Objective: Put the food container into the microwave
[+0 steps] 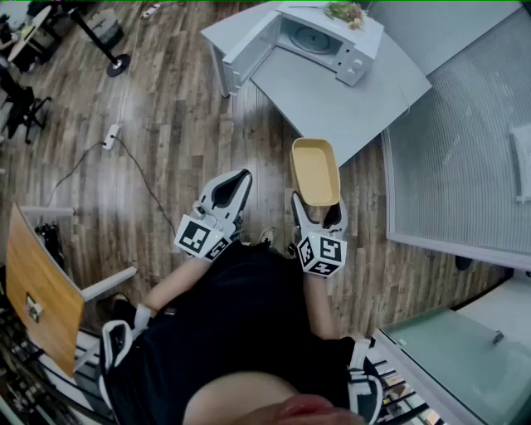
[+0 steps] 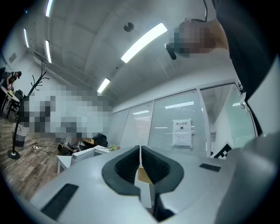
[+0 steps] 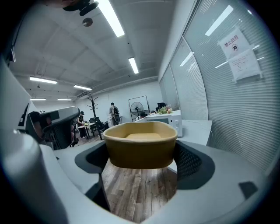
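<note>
My right gripper is shut on a yellow food container, holding it by its near end above the wood floor. In the right gripper view the container sits level between the jaws and looks empty. The white microwave stands on a grey table ahead, its door swung open to the left and the glass turntable showing inside. The microwave appears small beyond the container. My left gripper is shut and empty, level with the right one; its pads meet in the left gripper view.
A frosted glass partition runs along the right. A wooden board on a frame stands at the left, a power strip and cable lie on the floor, and a stand base is far left. Flowers rest on the microwave.
</note>
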The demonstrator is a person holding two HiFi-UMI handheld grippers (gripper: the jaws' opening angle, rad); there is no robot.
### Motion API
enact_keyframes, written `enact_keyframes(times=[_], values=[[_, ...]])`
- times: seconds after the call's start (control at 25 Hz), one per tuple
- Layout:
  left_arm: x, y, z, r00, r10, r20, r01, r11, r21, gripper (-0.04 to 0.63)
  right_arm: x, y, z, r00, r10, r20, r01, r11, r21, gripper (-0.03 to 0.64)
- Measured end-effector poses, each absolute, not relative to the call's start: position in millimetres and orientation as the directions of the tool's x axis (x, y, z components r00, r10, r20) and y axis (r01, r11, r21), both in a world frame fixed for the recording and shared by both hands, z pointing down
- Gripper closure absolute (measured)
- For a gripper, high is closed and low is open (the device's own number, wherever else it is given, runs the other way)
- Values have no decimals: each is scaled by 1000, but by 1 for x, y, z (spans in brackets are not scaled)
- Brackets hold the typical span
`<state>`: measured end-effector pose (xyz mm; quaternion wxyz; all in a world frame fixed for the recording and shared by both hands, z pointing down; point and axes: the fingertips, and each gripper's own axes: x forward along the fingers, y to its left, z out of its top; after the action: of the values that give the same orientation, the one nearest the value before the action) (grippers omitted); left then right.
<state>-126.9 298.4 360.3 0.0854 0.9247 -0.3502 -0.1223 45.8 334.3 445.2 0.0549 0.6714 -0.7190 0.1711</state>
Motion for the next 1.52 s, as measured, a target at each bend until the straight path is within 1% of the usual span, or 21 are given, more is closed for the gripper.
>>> enact_keyframes(times=[0.44,0.8,1.08,1.28,1.52], values=[[-142,301,363,730,-663,-168,-617,-744,255,563,28,335,442,-84,-948,307,-988,38,-151,132],[-172,296,367,742,-648,-169,-597,-754,273,563,7,327,436,-49,-957,287,-983,-4,-181,131],[-193,279,380,763,-621,-182,-560,-774,294,563,-10,309,447,-18,-959,283,-986,-31,-166,132],[-183,252,390,765,-622,-168,-558,-770,308,563,3,279,461,-12,-953,304,-985,-42,-170,132],[-138,171,397,752,-639,-161,-584,-760,285,563,44,192,476,-60,-954,294,-984,7,-178,132]])
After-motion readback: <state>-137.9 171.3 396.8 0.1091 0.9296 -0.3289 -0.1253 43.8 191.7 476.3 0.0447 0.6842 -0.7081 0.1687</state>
